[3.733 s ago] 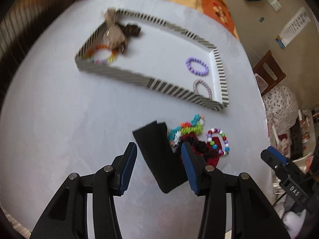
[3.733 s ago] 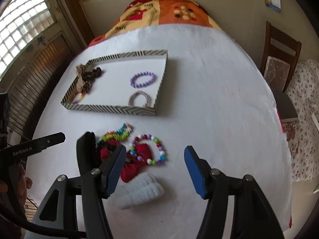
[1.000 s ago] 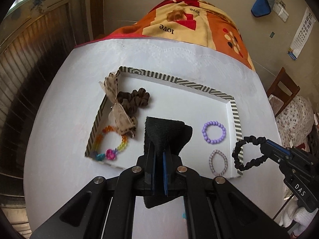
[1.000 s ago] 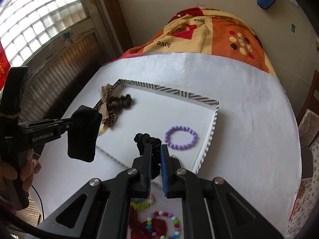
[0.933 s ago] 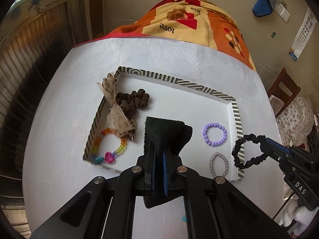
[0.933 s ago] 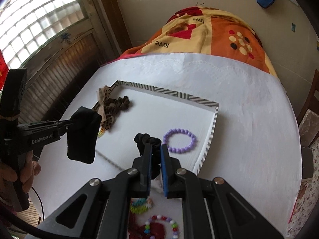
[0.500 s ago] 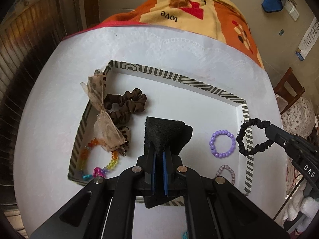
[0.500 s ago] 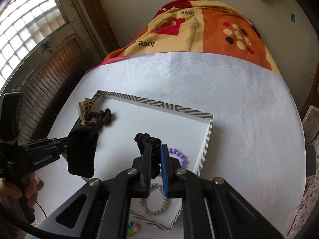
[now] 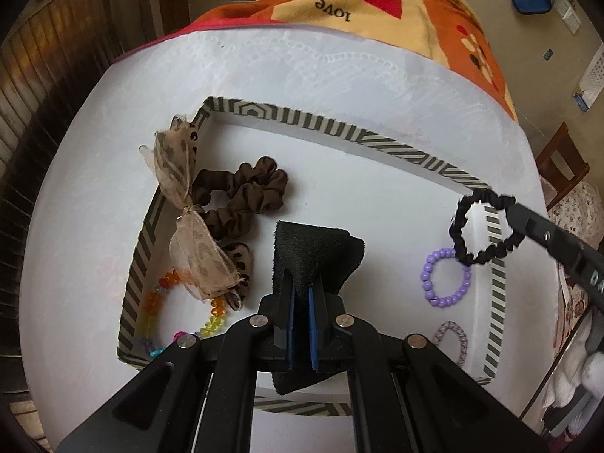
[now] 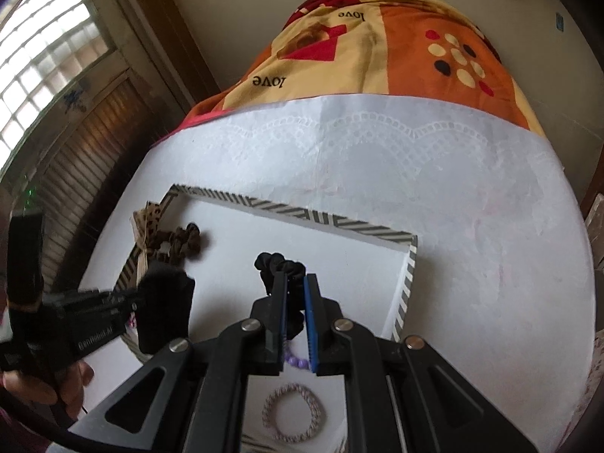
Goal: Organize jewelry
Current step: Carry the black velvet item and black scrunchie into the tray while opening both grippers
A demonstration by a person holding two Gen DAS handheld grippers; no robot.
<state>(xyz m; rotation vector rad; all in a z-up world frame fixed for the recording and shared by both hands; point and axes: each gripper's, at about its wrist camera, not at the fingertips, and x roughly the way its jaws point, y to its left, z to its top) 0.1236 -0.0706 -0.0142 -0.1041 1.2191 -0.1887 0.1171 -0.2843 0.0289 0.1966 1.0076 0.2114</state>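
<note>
Both grippers now over striped tray [image 9: 328, 128], up from loose pile; deposit step judged next

Tray: flat, white floor, cardboard-like wall, below both grippers

Left gripper [image 9: 300, 298]: clamped shut on black felt pouch [image 9: 317, 253], fuzzy, folded

Right gripper [image 10: 294, 287]: closed on black scrunchie [image 10: 281, 264], ruffled fabric loop

Brown scrunchie [image 9: 245, 196], gauze bow left of left gripper; purple bead bracelet [image 9: 445, 279] to its right

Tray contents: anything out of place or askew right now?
One thing: the leopard-print bow hangs over the striped tray's left wall, partly outside. The brown scrunchie, rainbow bracelet and purple bead bracelet lie flat inside. Nothing looks spilled or damaged.
</note>
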